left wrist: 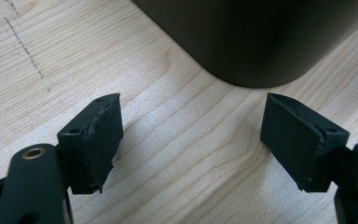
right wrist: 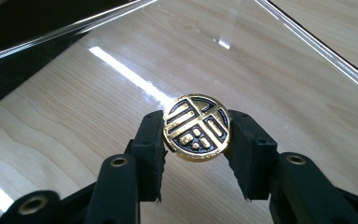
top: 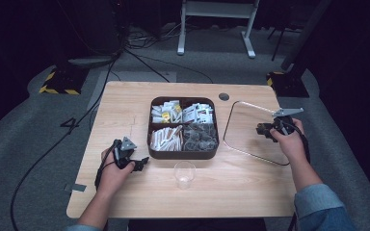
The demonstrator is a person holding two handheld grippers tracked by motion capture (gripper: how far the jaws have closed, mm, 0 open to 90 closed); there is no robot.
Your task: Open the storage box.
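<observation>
1. From the high view, I see my right gripper (top: 266, 129) over the clear glass tray (top: 235, 143), on the right side of the table (top: 125, 192).
2. Its own view shows more: it pinches a round gold and black disc (right wrist: 196, 127) above the glass.
3. My left gripper (left wrist: 191, 140) is spread wide, holding nothing, just beside the brown box (left wrist: 256, 37).

Grey carpet floor (top: 38, 130), white desk frame (top: 217, 24)

Gold-and-black stylised character sign on round knob (right wrist: 196, 127); meaning unreadable.
</observation>
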